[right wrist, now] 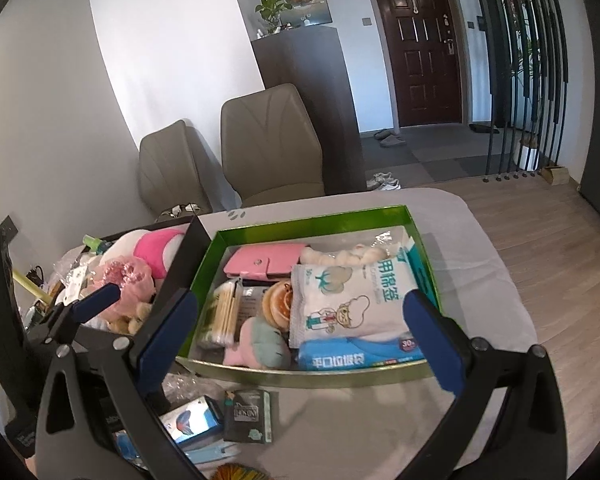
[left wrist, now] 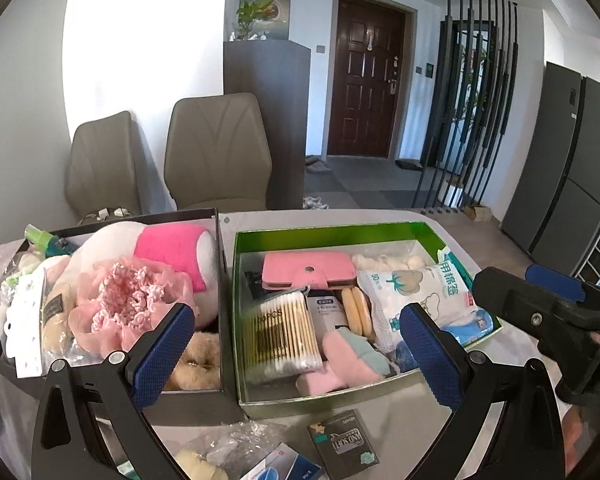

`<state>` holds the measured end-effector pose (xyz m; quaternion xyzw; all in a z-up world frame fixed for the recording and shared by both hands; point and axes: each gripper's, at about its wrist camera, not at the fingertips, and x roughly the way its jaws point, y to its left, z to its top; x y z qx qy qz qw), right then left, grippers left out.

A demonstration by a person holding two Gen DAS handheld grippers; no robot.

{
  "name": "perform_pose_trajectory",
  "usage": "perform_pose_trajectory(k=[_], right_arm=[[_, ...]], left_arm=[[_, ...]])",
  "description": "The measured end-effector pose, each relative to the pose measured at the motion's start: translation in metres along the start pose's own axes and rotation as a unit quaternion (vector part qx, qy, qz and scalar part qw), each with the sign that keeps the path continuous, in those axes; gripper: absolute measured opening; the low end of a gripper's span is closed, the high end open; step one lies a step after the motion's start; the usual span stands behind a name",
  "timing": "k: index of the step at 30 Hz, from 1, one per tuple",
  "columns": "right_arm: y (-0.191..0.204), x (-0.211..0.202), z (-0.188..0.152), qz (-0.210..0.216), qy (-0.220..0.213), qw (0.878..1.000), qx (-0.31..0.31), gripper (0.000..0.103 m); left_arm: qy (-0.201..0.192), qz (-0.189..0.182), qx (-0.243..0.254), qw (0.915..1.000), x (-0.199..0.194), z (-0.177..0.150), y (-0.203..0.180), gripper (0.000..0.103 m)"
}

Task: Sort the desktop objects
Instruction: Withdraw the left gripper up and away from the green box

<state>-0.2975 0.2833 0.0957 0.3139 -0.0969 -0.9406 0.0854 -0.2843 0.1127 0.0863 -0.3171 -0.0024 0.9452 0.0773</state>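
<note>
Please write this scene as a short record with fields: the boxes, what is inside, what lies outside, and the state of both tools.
green box: pink wallet, cotton swabs, cotton swab bag
black box: plush toy, pink knitted flower
outside, on table: dark small packet, in front of green box
left tool: open, holding nothing
right tool: open, holding nothing
</note>
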Motion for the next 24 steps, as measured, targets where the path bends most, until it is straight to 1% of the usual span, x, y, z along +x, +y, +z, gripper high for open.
perform_pose_trajectory(k=[10, 24], right_arm=[[0.002, 0.014, -0.002, -0.004, 0.016, 1.0, -0.009, 0.103], [0.005, 0.014, -0.003, -0.004, 0.02, 1.0, -0.015, 0.103]], left_arm=[[0.018, 0.008, -0.005, 0.9998, 0.015, -0.003, 0.003, 0.102], [0.015, 0.006, 0.01, 0.9998, 0.017, -0.004, -0.004, 0.102]])
